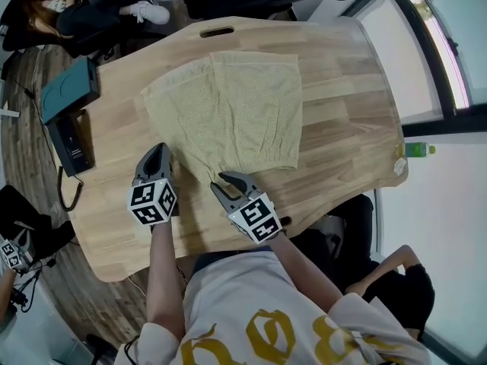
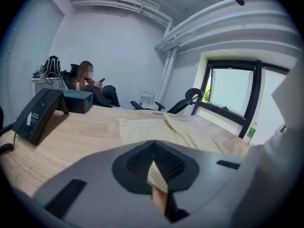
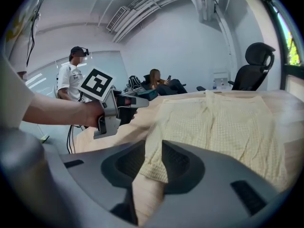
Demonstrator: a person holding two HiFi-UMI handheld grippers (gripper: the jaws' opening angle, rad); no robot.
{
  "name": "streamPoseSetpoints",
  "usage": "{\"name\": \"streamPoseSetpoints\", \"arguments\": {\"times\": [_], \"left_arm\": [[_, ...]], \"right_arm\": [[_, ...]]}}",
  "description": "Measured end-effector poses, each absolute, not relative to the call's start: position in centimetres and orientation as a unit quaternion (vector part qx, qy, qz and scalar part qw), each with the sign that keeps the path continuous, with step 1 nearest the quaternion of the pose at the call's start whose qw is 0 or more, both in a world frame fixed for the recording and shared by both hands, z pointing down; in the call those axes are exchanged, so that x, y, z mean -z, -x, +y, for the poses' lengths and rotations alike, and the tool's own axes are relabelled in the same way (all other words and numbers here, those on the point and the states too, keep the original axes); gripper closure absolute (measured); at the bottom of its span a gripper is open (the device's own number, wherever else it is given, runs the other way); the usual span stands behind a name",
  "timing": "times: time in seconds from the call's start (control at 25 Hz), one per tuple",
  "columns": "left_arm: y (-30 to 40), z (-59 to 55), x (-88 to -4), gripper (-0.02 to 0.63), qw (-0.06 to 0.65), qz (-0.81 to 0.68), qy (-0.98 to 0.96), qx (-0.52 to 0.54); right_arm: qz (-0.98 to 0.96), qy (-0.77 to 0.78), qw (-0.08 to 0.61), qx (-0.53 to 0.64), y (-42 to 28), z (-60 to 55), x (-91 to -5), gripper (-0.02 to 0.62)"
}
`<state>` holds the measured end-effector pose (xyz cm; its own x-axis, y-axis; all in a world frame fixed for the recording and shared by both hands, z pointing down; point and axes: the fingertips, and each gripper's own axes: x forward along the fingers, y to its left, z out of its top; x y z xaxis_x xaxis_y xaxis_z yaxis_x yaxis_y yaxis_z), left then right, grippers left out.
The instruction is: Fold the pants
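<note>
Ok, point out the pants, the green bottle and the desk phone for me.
pants (image 1: 243, 105), head view, middle of the beige fabric.
green bottle (image 1: 420, 150), head view, its green body.
desk phone (image 1: 72, 144), head view, its black top face.

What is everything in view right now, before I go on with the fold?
table: one, light wood, under everything
pants: one, pale yellow, flat mid-table
box: one, teal, table's left edge
desk phone: one, black, corded, nearer than the box
bottle: one, green, just past the table's right edge
office chairs: at least two, black, beyond the far side
seated person: one, dark clothes, beyond the far left corner
second person: one, black top, by the near right edge
standing person: one, white shirt, off the table's left side
left gripper: one, grey, shut on the pants' near edge
right gripper: one, grey, jaws apart around the pants' near hem
</note>
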<state>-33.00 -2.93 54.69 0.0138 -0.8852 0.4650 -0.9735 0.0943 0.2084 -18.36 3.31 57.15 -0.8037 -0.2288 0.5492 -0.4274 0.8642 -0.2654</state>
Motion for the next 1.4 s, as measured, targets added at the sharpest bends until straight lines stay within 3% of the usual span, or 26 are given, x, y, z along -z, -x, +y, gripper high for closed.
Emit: {"name": "streamPoseSetpoints", "arguments": {"times": [0.48,0.68,0.84,1.0,1.4], "left_arm": [[36.1,-4.8,-58.6,0.595,0.295,-0.692,-0.647,-0.122],[37.2,-6.5,-59.9,0.479,0.320,-0.683,-0.643,-0.134],[37.9,-7.8,-60.7,0.440,0.329,-0.679,-0.637,-0.156],[38.4,-8.5,-61.5,0.413,0.335,-0.675,-0.633,-0.179],[38.7,-9.4,-62.7,0.414,0.320,-0.663,-0.625,-0.261]], "right_arm": [[-0.930,-0.148,0.309,-0.136,19.9,4.9,-59.4,0.422],[-0.922,-0.155,0.330,-0.130,19.9,4.9,-60.4,0.416],[-0.919,-0.155,0.339,-0.131,19.9,4.9,-60.8,0.416],[-0.915,-0.155,0.347,-0.136,19.9,5.0,-61.1,0.416],[-0.901,-0.147,0.381,-0.148,19.7,5.0,-62.0,0.418]]}}
